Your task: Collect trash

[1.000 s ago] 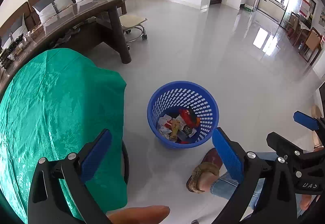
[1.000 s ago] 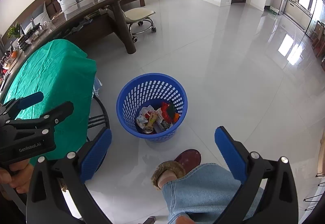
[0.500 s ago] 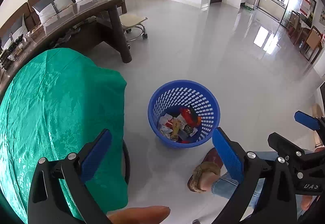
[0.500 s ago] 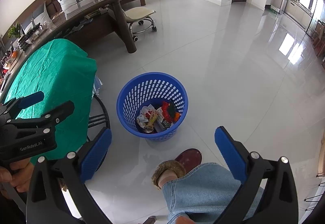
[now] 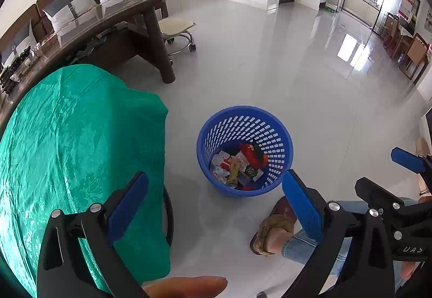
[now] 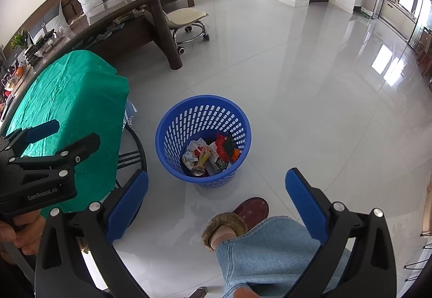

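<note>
Right wrist: basket [image 6: 172, 133] beyond empty, spread right gripper [image 6: 216, 190].

Open glossy floor [image 6: 310, 98] ahead and to the right, nothing standing on it. Blue basket [image 6: 172, 136] sits on the floor dead ahead, mouth open from above, trash [image 6: 210, 155] only at the bottom. Left side blocked by the green-clothed table [image 6: 67, 92], its edge near the basket with a narrow floor gap between. Person's slippered foot [image 6: 243, 214] and jeans leg [image 6: 270, 252] just beside the basket's near side. Dark desk leg [image 6: 164, 36] and wheeled stool [image 6: 186, 20] well behind.
</note>
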Demonstrator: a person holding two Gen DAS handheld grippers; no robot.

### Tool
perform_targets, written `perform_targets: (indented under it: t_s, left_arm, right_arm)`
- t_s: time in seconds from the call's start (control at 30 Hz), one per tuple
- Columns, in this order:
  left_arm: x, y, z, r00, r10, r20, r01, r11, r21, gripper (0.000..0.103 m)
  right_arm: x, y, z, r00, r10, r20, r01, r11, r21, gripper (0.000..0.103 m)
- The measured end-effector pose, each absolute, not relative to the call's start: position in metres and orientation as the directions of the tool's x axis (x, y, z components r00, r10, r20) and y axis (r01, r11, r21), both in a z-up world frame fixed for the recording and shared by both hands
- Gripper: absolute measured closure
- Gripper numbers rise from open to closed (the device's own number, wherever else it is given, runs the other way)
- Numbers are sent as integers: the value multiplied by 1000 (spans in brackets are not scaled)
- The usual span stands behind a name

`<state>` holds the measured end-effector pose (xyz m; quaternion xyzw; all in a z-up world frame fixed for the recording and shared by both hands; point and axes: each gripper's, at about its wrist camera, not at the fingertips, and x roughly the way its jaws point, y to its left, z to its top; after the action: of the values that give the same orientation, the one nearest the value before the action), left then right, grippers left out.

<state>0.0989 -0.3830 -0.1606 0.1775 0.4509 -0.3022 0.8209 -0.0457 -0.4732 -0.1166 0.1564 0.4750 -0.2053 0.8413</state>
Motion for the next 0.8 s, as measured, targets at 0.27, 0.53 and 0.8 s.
perform_targets:
  t_s: [0.27,0.53,0.8]
  left_arm:
    - [99,-383,-162,408,-336,-849,660,751,20,5]
    - [99,-386,-162,408,-335,-849,662,749,23,5]
    - [94,-390,-165,409,-334,-849,677,735,37,5]
  right_arm:
    - [-45,-475,-116,463,-193,-865,492,868,70,5]
    - [-45,-474,-116,463,-193,-865,493,867,71,5]
    - [-46,-478,-118,459,-193,-867,496,866,70,5]
